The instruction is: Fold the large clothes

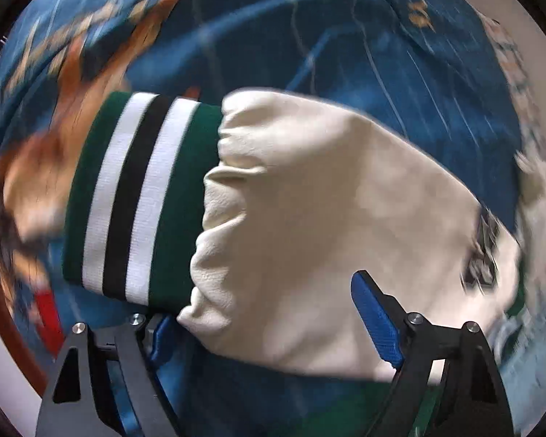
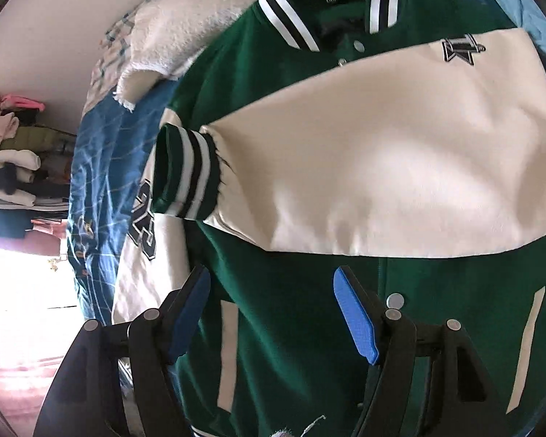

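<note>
Left gripper (image 1: 265,313) first, seen from its own wrist camera: the right-side blue pad stands clear in front of the cream sleeve (image 1: 327,218), while the left-side finger is tucked behind the sleeve's lower edge and mostly hidden. So the jaws stand apart with sleeve fabric between them, and whether either pad actually presses the cloth I cannot tell. Most of the frame is smeared. The striped cuff (image 1: 134,196), green with white and black bands, is the sharpest thing here, pointing left. Behind it lies a blue bedspread (image 1: 345,54) with orange and tan patterning too blurred to read. A dark patch on the sleeve at the right edge is a smudge, nothing legible.

Over to the right wrist camera, and it is much crisper. Right gripper (image 2: 273,313) hangs with its jaws wide and nothing between them, both blue pads clear above the green jacket (image 2: 291,327). The jacket lies spread face-up on the bed, collar at the top, with a cream sleeve folded across the chest and its cuff resting at the left. The hem is cut off below. A fluffy white blanket (image 2: 185,32) sits beyond the collar by a plain wall. At far left, a pile of folded clothes (image 2: 14,156), and bright glare washes out the floor.
</note>
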`<state>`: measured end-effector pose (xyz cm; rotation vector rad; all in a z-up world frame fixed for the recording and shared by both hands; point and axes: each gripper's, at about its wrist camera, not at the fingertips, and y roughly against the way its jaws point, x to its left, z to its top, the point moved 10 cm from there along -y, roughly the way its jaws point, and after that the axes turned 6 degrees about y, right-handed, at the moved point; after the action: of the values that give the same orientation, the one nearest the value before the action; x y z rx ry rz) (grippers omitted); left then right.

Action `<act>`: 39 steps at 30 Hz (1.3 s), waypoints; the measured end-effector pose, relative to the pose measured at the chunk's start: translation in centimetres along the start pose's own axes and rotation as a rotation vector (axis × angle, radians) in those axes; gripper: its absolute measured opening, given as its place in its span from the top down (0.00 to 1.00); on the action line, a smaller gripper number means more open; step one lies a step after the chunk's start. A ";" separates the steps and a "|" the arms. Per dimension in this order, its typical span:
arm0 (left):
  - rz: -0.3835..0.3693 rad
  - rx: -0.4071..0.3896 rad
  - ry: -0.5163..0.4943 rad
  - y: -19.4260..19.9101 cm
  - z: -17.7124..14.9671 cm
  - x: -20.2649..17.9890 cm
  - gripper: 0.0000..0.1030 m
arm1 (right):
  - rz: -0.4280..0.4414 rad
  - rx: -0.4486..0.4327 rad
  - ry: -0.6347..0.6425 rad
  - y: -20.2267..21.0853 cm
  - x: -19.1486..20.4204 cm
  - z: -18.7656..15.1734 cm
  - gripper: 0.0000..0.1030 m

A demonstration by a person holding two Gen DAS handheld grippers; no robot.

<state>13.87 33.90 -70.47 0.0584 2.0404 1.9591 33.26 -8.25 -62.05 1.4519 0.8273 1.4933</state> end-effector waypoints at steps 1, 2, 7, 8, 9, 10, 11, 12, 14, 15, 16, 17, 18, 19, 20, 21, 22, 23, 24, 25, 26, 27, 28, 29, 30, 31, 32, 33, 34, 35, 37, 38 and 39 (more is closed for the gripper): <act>0.062 -0.076 -0.013 0.0 2.1 -0.2 0.54 | 0.000 -0.001 0.011 -0.5 0.6 0.2 0.30; 0.083 -0.122 -0.021 0.2 3.6 -0.6 0.66 | -0.006 -0.003 0.023 -0.4 0.5 0.2 0.30; 0.035 -0.271 -0.060 2.5 13.2 -4.0 0.86 | -0.051 -0.008 0.117 -3.7 4.9 1.8 0.30; 0.020 -0.298 -0.078 3.0 15.3 -5.0 0.86 | -0.059 -0.015 0.131 -4.3 5.6 2.2 0.30; 0.011 -0.313 -0.093 3.3 16.6 -5.8 0.86 | -0.079 -0.028 0.146 -5.1 6.5 3.0 0.30; -0.002 -0.329 -0.129 3.6 18.7 -7.4 0.86 | -0.106 -0.043 0.164 -5.9 7.3 3.8 0.30; -0.013 -0.337 -0.161 3.7 20.0 -9.2 0.86 | -0.123 -0.051 0.176 -6.4 7.9 4.3 0.30; -0.022 -0.338 -0.194 3.6 20.9 -10.8 0.86 | -0.147 -0.069 0.199 -7.2 8.7 5.2 0.30; -0.020 -0.336 -0.265 3.1 22.6 -14.2 0.85 | -0.210 -0.100 0.235 -8.6 9.8 6.4 0.39; -0.011 -0.317 -0.303 2.1 23.6 -15.5 0.85 | -0.237 -0.109 0.255 -9.4 10.5 6.9 0.71; 0.001 -0.304 -0.323 1.5 23.8 -14.6 0.84 | -0.263 -0.104 0.274 -10.2 11.3 7.3 0.77; 0.013 -0.281 -0.342 0.8 24.2 -15.3 0.83 | -0.273 -0.105 0.290 -10.5 12.0 7.4 0.77; 0.027 -0.265 -0.353 0.5 23.7 -16.6 0.79 | -0.272 -0.109 0.316 -10.9 13.0 7.7 0.78; 0.048 -0.245 -0.366 -0.1 24.0 -16.6 0.78 | -0.253 -0.108 0.336 -11.2 14.1 7.8 0.79; 0.045 -0.241 -0.368 -0.4 24.1 -16.6 0.75 | -0.241 -0.099 0.351 -11.4 14.6 7.8 0.79; 0.033 -0.241 -0.368 -0.6 24.5 -16.6 0.65 | -0.229 -0.064 0.376 -11.9 15.1 7.5 0.79; 0.021 -0.240 -0.364 -0.5 24.6 -16.0 0.50 | -0.225 -0.033 0.387 -12.2 15.2 7.2 0.73; 0.012 -0.237 -0.355 -0.3 24.6 -15.4 0.41 | -0.217 -0.013 0.381 -12.1 15.0 7.0 0.72; -0.004 -0.236 -0.341 0.2 24.2 -14.6 0.25 | -0.182 -0.003 0.367 -11.7 14.9 6.8 0.65; -0.024 -0.233 -0.320 1.0 23.4 -13.9 0.24 | -0.131 0.010 0.345 -11.1 14.8 6.6 0.55; -0.040 -0.233 -0.295 2.0 23.0 -12.4 0.24 | -0.072 0.026 0.308 -10.1 14.4 6.2 0.49; -0.053 -0.232 -0.270 2.7 22.6 -11.5 0.24 | -0.022 0.025 0.253 -8.6 13.3 5.9 0.39; -0.062 -0.231 -0.259 3.0 22.4 -11.2 0.24 | 0.007 0.016 0.214 -7.4 12.5 5.7 0.38; -0.069 -0.233 -0.240 3.7 21.7 -10.4 0.24 | 0.034 0.010 0.153 -5.7 10.6 5.2 0.38; -0.059 -0.237 -0.229 4.0 21.2 -10.1 0.24 | 0.034 0.007 0.113 -4.6 9.0 4.7 0.38; -0.063 -0.238 -0.215 4.4 20.0 -9.3 0.24 | 0.026 0.003 0.074 -3.7 7.3 4.2 0.38; -0.079 -0.235 -0.205 4.4 19.2 -9.3 0.24 | 0.001 -0.003 0.019 -2.5 4.9 3.5 0.38; -0.091 -0.228 -0.190 4.1 18.3 -9.7 0.24 | -0.021 -0.004 -0.015 -1.9 3.3 3.1 0.38; -0.110 -0.211 -0.168 3.5 17.4 -10.1 0.24 | -0.052 -0.002 -0.054 -1.2 1.1 2.4 0.38; -0.135 -0.185 -0.139 2.3 16.5 -10.7 0.24 | -0.065 -0.001 -0.075 -1.2 0.1 2.0 0.38; -0.171 -0.148 -0.082 0.4 16.2 -11.7 0.24 | -0.088 0.008 -0.128 -1.0 -2.5 1.0 0.38; -0.192 -0.137 -0.051 -0.8 16.4 -12.5 0.24 | -0.093 0.011 -0.159 -1.0 -3.7 0.6 0.38; -0.203 -0.133 -0.036 -1.6 16.6 -13.1 0.24 | -0.095 0.010 -0.172 -1.1 -4.4 0.5 0.38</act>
<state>30.77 46.71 -69.72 -0.1370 1.8112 1.9461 33.60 -11.87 -64.76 1.5037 0.7878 1.2754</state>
